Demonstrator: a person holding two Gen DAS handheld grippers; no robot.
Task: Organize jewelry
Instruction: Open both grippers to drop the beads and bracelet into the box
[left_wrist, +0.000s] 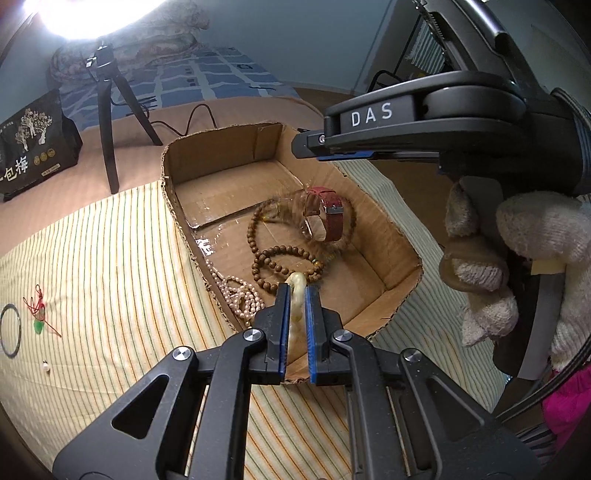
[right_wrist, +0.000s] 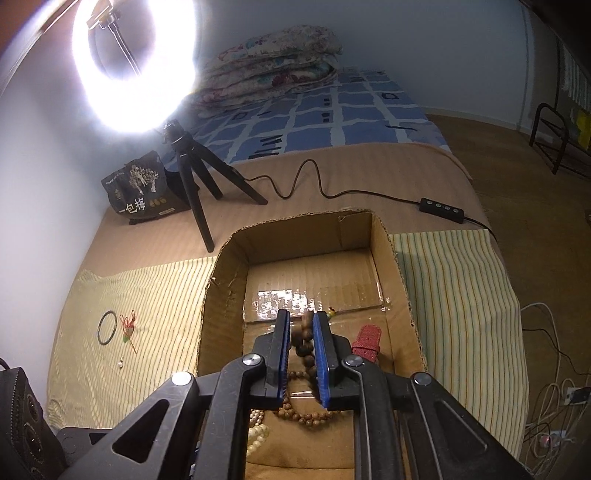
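Beads (left_wrist: 280, 258) and watch (left_wrist: 328, 214) lie in the box (left_wrist: 402, 236); ring (left_wrist: 10, 329) lies left of it.

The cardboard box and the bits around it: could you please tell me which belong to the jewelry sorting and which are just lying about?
Part of the job:
open brown cardboard box
brown wooden bead strand
pink pearl strand
red-strapped wristwatch
thin dark ring bangle
red-corded green pendant
small loose pearl

Just lying about:
black tripod
black printed snack bag
black inline cable switch
folded floral quilt
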